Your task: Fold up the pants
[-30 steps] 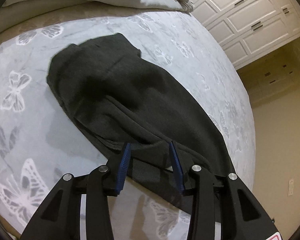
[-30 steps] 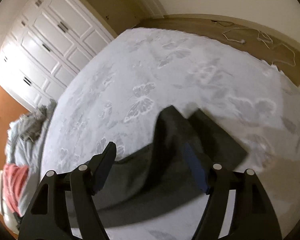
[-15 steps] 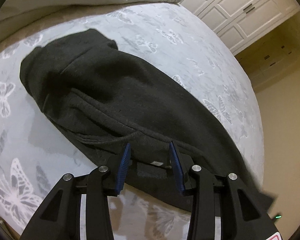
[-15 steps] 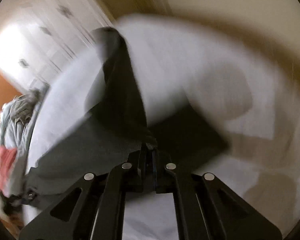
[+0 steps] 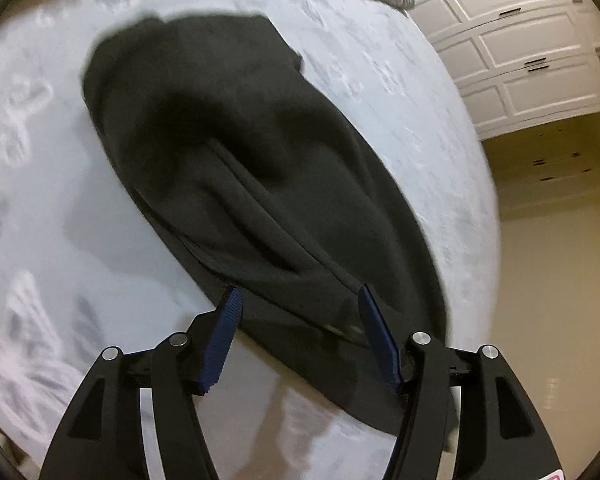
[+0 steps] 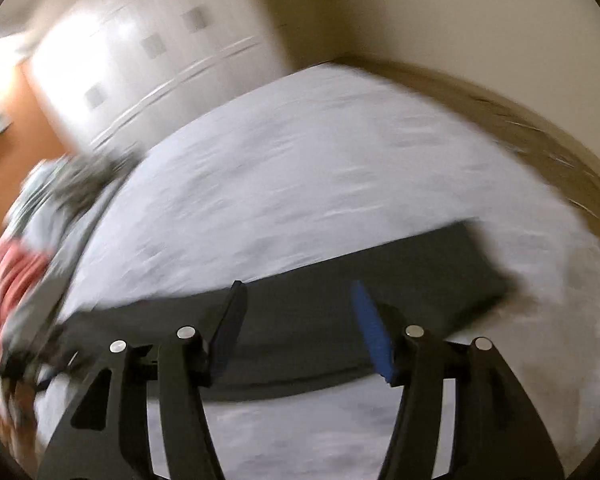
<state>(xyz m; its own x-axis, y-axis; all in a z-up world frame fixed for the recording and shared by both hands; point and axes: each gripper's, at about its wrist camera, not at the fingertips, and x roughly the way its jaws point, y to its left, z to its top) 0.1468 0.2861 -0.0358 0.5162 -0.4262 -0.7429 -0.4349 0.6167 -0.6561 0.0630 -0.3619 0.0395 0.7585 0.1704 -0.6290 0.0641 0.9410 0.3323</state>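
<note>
Left wrist view: left gripper (image 5: pixel 298 300) jaws stand wide apart over the black pants (image 5: pixel 236 168) on the bed (image 5: pixel 40 220), gripping nothing. Right gripper (image 6: pixel 298 294) jaws likewise spread wide, empty.

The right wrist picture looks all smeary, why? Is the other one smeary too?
Right wrist view: motion blur streaks the bed, the cupboards and the clothes pile; the dark pants have soft edges, while the right gripper itself looks sharp. Left wrist view: milder blur, so the butterfly print smudges, yet the pants' seams show; the fisheye lens bends the bed round.
</note>
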